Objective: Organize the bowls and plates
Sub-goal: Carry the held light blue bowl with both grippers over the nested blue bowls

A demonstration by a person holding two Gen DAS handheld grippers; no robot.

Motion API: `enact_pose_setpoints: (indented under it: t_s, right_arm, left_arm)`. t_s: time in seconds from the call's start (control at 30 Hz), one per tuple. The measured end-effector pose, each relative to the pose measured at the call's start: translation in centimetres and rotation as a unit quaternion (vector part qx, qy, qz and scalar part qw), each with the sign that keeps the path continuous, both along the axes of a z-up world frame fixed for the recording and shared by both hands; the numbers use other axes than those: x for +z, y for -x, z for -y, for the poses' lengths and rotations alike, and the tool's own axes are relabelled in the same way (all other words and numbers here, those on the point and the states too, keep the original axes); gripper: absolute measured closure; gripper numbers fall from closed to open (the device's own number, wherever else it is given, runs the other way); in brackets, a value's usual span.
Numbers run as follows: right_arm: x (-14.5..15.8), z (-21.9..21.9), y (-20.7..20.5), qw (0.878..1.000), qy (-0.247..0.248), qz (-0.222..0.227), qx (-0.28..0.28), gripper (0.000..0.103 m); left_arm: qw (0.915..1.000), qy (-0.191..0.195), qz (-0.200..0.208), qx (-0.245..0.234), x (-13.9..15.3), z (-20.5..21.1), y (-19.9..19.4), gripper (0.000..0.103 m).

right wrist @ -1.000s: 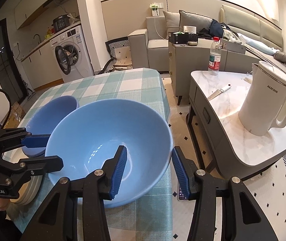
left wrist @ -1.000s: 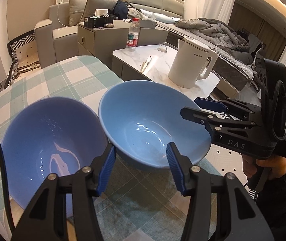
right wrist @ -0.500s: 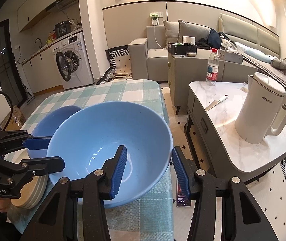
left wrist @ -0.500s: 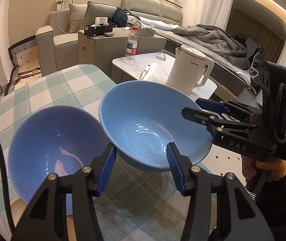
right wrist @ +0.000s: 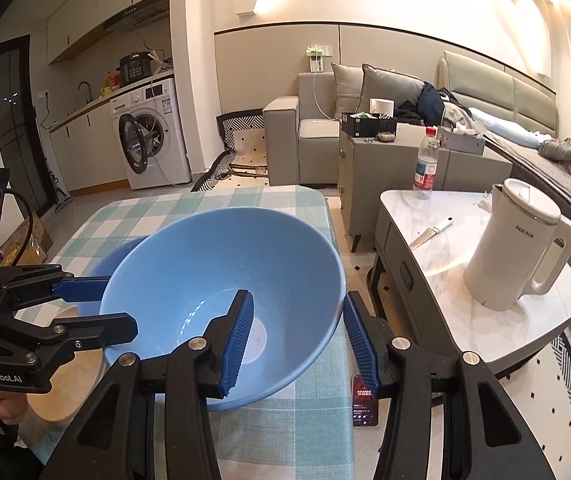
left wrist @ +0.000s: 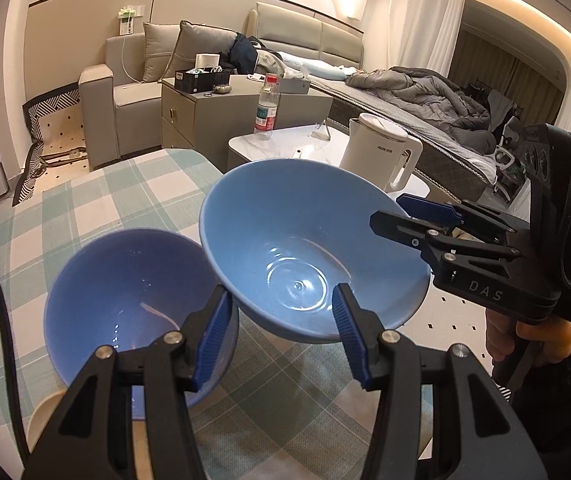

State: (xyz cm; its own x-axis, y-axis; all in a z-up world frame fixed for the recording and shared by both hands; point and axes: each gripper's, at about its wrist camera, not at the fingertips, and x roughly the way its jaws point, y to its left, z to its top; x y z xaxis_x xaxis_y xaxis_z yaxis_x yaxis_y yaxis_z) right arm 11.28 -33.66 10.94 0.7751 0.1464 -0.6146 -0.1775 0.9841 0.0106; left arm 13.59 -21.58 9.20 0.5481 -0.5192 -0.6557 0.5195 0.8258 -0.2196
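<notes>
A light blue bowl (left wrist: 305, 248) hangs tilted above the green checked table (left wrist: 85, 208), held from two sides. My left gripper (left wrist: 281, 332) is shut on its near left wall, one finger outside and one inside. My right gripper (right wrist: 297, 340) is shut on its right wall (right wrist: 245, 264) the same way, and it shows from the side in the left wrist view (left wrist: 413, 216). A darker blue bowl (left wrist: 125, 296) rests lower down on a stack of beige plates (left wrist: 41, 420). In the right wrist view only its rim (right wrist: 121, 256) shows behind the lifted bowl.
A marble side table (right wrist: 445, 248) stands right of the checked table, with a white kettle (right wrist: 517, 248), a knife (right wrist: 431, 232) and a water bottle (right wrist: 425, 164). A phone (right wrist: 365, 404) lies below the table's edge. Sofa, cabinet and washing machine (right wrist: 149, 136) stand behind.
Both grippers have risen with the light blue bowl between them. The darker bowl has stayed on the plates and now sits lower and smaller in both views.
</notes>
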Motion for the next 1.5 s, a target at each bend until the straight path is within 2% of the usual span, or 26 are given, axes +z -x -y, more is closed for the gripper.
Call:
enact_pose_setpoints:
  t_s: [0.43, 0.77, 1.1, 1.5]
  right_arm:
    - [2.9, -3.2, 1.8, 0.999, 0.006, 0.027, 0.017, 0.055]
    - [3.8, -6.0, 1.8, 0.999, 0.007, 0.035, 0.040, 0.055]
    - [3.6, -8.6, 1.6, 0.998, 0.010, 0.030, 0.059, 0.055]
    - [2.4, -10.6, -0.5, 0.997, 0.008, 0.019, 0.076, 0.055]
  left_arm:
    - [0.9991, 0.012, 0.035, 0.021, 2.4, -2.7, 1.4, 0.052]
    - [0.9978, 0.016, 0.043, 0.047, 2.9, -5.1, 2.0, 0.052]
    - [0.9962, 0.020, 0.044, 0.072, 2.7, -7.5, 2.2, 0.052]
    - [0.9946, 0.015, 0.042, 0.094, 1.9, -9.8, 1.5, 0.052]
